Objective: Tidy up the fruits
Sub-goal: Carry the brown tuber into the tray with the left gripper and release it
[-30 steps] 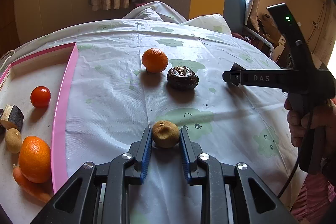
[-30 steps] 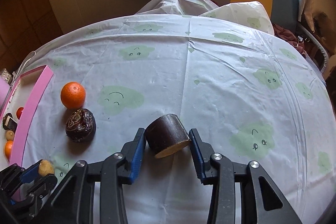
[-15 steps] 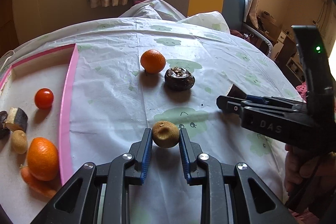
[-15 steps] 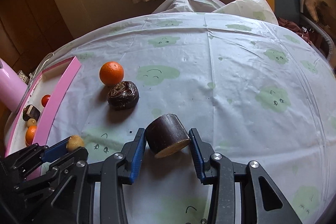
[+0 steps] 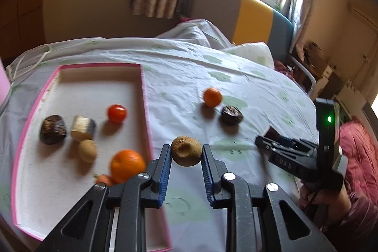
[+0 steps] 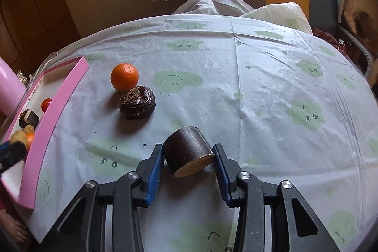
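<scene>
My left gripper [image 5: 186,152] is shut on a brown kiwi [image 5: 186,151] and holds it above the table, by the right wall of the pink tray [image 5: 145,96]. The tray holds a tomato [image 5: 117,113], an orange [image 5: 127,165], a small kiwi [image 5: 87,150], a cut dark-skinned piece [image 5: 83,128], a dark round fruit [image 5: 53,129] and a carrot [image 5: 104,179]. My right gripper [image 6: 188,155] is shut on a dark cane piece [image 6: 187,155]. An orange [image 6: 124,77] and a dark round fruit [image 6: 137,102] lie on the cloth.
The round table carries a white cloth with green cloud prints [image 6: 259,86]. A pink cylinder [image 6: 9,86] stands beyond the tray at the far left. A padded bench [image 5: 248,13] stands behind the table under the window. My right gripper also shows at the right of the left wrist view [image 5: 267,142].
My left gripper has lifted the kiwi and swung left toward the tray, so more of the tray shows. My right gripper has moved left with the cane piece, nearer the orange and dark fruit.
</scene>
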A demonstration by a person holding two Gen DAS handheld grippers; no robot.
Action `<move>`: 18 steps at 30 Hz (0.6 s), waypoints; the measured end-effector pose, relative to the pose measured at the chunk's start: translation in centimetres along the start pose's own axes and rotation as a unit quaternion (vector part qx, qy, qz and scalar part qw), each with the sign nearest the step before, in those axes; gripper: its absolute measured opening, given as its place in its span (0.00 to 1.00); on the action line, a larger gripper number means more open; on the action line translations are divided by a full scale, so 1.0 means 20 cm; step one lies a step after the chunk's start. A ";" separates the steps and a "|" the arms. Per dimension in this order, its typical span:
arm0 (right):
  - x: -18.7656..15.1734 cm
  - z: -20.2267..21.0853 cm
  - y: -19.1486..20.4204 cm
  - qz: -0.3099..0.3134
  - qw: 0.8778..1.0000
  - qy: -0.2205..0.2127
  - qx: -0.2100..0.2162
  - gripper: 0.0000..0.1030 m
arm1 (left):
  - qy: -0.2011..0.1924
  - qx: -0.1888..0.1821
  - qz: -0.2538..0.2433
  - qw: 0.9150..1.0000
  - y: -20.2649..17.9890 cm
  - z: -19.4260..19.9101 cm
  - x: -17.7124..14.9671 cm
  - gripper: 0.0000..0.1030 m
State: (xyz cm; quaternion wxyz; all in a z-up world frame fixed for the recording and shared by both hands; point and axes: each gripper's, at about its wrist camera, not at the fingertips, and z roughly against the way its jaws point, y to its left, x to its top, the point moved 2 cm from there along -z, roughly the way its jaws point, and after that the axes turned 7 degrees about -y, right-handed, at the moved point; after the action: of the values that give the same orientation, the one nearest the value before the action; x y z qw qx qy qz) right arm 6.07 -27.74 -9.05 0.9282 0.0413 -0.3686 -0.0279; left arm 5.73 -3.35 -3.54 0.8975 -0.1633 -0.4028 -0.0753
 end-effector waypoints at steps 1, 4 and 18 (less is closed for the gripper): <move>-0.01 0.00 0.01 0.003 1.000 -0.006 -0.004 0.41 | -0.003 0.006 0.008 1.000 0.04 0.01 0.01 0.25; -0.02 0.00 0.00 0.004 1.000 -0.015 -0.005 0.41 | -0.007 0.020 0.035 0.999 0.17 0.03 0.06 0.25; -0.03 0.01 0.00 -0.002 1.000 -0.028 0.002 0.41 | -0.006 0.084 0.115 0.990 0.56 -0.17 0.34 0.25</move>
State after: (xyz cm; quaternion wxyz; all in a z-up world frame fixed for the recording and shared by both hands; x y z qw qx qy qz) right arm 5.51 -27.75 -9.33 0.9176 0.0430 -0.3941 -0.0298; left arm 15.67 5.91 -3.24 0.9083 -0.1331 -0.3916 0.0634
